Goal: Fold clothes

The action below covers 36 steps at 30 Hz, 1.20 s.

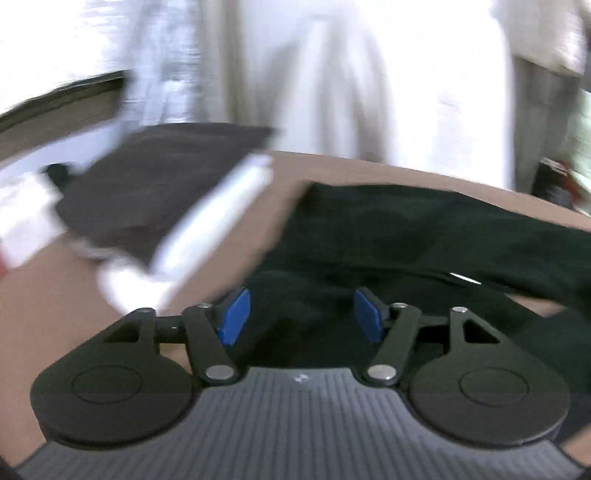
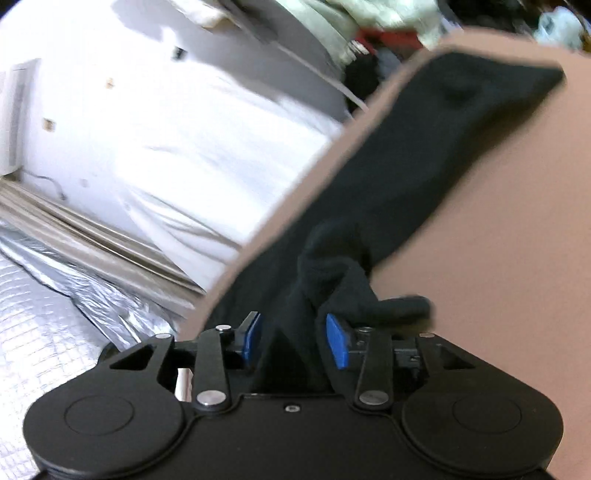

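Note:
A black garment (image 1: 406,229) lies spread on the brown table (image 1: 55,295). My left gripper (image 1: 301,314) is open, its blue pads (image 1: 234,317) wide apart just over the garment's near part, holding nothing. In the right wrist view the same black garment (image 2: 424,155) stretches away along the table edge. My right gripper (image 2: 295,341) is open, and a bunched fold of the black cloth (image 2: 332,280) sits between its blue pads (image 2: 338,345); the pads do not press it. Both views are blurred by motion.
A folded dark garment (image 1: 155,184) lies at the table's far left with a white strip (image 1: 218,218) beside it. White curtains (image 1: 332,74) hang behind. In the right wrist view, silver sheeting (image 2: 44,314) lies on the floor and a pile of clothes (image 2: 369,29) sits beyond the table (image 2: 498,258).

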Tool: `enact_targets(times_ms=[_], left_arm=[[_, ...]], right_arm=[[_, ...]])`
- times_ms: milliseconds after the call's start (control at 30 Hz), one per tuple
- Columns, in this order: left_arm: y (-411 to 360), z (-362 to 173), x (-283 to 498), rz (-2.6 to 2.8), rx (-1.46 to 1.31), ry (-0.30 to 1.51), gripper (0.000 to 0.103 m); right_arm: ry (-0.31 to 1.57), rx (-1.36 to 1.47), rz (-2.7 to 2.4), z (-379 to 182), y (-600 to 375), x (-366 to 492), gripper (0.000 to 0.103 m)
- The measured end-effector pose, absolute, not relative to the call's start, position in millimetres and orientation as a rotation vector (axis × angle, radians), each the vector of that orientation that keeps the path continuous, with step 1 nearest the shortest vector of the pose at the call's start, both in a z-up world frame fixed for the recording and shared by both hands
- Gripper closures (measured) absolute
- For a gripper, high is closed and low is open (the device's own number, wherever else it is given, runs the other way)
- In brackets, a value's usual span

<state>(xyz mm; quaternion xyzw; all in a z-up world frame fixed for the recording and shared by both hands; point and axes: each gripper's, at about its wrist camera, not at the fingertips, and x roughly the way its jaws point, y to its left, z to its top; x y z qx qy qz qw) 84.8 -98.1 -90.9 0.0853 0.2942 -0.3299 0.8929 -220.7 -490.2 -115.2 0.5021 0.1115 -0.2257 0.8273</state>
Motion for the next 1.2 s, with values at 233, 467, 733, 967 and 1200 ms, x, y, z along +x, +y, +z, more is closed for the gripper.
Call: enact_targets(times_ms=[233, 467, 733, 967, 1200], left_arm=[[-203, -111, 19, -1.051, 0.245, 0.745, 0.037], [-265, -123, -31, -1.179, 0.359, 0.743, 0.031], [-301, -153, -71, -1.206, 0.487, 0.828, 0.024], [-301, -135, -93, -1.289, 0.472, 0.759, 0.024], [-310, -143, -123, -1.346, 0.643, 0.685, 0.014]], right_arm=[[0.278, 1.143, -0.497, -134, -491, -210, 0.057], [0.238, 1.166, -0.538, -132, -497, -229, 0.053], [0.296, 1.156, -0.656, -146, -499, -250, 0.046], [0.349, 1.301, -0.592, -163, -504, -257, 0.045], [0.337, 1.401, -0.509, -175, -500, -265, 0.04]])
